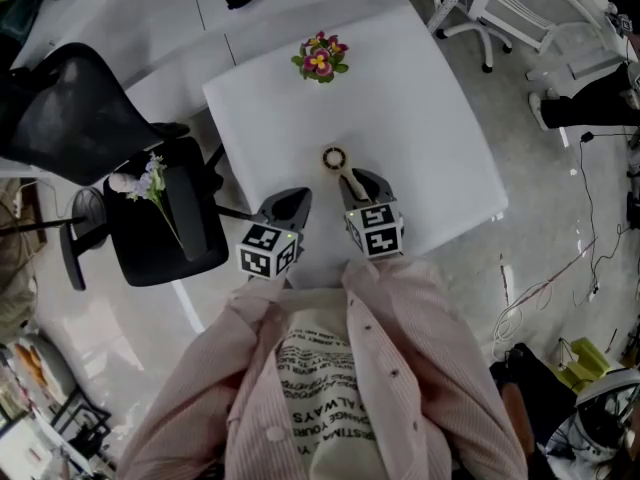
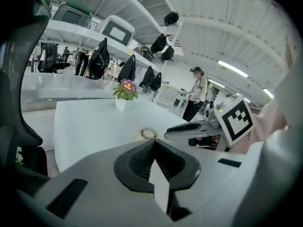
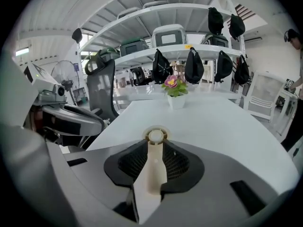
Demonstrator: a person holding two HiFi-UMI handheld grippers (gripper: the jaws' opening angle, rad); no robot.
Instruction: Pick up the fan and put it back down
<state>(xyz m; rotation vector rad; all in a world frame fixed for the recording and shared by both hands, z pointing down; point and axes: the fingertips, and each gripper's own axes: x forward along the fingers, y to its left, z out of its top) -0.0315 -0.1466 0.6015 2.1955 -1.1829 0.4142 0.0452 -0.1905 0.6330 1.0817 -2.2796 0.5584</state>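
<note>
A small cream hand-held fan (image 1: 335, 159) with a round head and a tapered handle lies between the jaws of my right gripper (image 1: 357, 182), which is shut on the handle. In the right gripper view the handle (image 3: 155, 167) runs up between the black pads, and the head points toward the flower pot. Whether the fan touches the white table (image 1: 430, 118) I cannot tell. My left gripper (image 1: 297, 200) hovers just left of it over the table's near edge, jaws together and nothing in them. From the left gripper view the fan's head (image 2: 148, 134) shows beside the right gripper (image 2: 189, 128).
A potted pink flower (image 1: 321, 57) stands at the table's far side. A black office chair (image 1: 160, 218) with artificial flowers (image 1: 148, 181) on its seat stands left of the table. White chairs (image 1: 515, 8) are at the far right. A person (image 2: 196, 92) stands beyond the table.
</note>
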